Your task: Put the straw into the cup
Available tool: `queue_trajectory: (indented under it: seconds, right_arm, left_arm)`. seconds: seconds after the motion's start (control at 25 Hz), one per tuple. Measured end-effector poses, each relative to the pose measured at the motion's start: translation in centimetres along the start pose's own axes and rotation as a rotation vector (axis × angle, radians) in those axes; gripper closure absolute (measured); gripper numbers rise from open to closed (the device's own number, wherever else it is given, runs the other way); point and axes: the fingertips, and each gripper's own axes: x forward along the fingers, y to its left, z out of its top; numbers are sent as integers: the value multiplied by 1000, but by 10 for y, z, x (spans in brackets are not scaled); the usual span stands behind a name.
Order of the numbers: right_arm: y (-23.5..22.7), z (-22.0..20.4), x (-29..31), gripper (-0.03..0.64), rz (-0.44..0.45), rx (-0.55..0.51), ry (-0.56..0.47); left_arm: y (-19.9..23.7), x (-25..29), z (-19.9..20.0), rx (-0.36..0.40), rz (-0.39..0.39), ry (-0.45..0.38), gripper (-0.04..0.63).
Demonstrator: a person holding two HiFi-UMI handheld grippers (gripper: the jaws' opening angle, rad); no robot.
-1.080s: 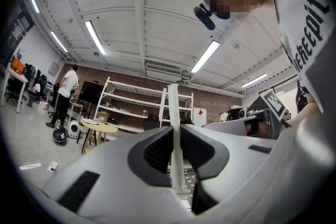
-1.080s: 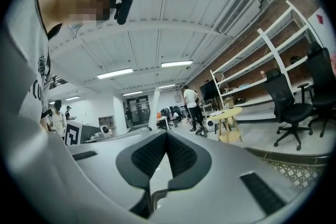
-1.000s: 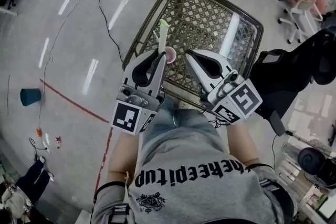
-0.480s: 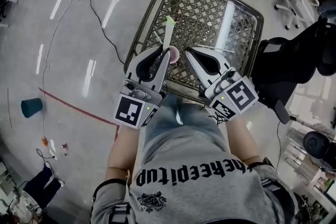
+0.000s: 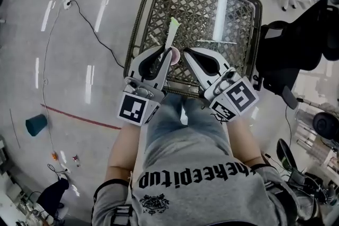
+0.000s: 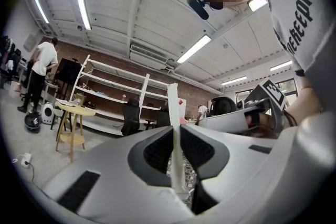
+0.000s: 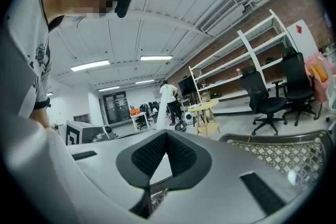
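Observation:
My left gripper point(image 5: 168, 53) point(image 6: 176, 131) is shut on a white wrapped straw point(image 5: 171, 33) point(image 6: 174, 107) with a green tip. The straw stands up from the jaws over the near end of a wire shopping cart point(image 5: 143, 13). A small pink round thing point(image 5: 174, 54) point(image 6: 182, 120) sits right at the left gripper's tips; I cannot tell whether it is the cup. My right gripper point(image 5: 186, 52) point(image 7: 167, 134) is beside it, jaws shut tip to tip, nothing seen between them. It also shows in the left gripper view point(image 6: 231, 120).
Inside the cart lies another thin straw point(image 5: 217, 41). A black office chair point(image 5: 288, 50) stands to the right of the cart. A cable point(image 5: 92, 29) and a teal cup point(image 5: 36, 124) lie on the floor at left. People stand far off near shelves point(image 6: 42, 68).
The head view has drifted, so the floor and cart sit slightly differently in frame. Both grippers and the straw hold the same pose at the cart's near end.

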Motion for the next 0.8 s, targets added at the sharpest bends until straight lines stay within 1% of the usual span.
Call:
queue_trajectory:
  seconds: [0.16, 0.2, 0.32, 0.36, 0.64, 0.8]
  right_arm:
    - [-2, -5, 3, 606, -38, 11, 1]
    - [-2, -7, 3, 607, -45, 14, 3]
    - [-3, -13, 1, 606, -61, 21, 12]
    - [-4, -16, 0, 606, -65, 24, 16]
    - [-11, -31, -2, 607, -74, 41, 53]
    - [-13, -37, 0, 606, -69, 42, 64]
  left_arm:
    - [5, 7, -9, -32, -38, -31, 512]
    - [5, 7, -16, -29, -50, -15, 512]
    - [-1, 8, -40, -8, -95, 74, 512]
    - [-3, 9, -46, -6, -102, 90, 512]
    - [-5, 16, -75, -28, -102, 141, 512]
    - [-3, 15, -88, -34, -90, 154, 512]
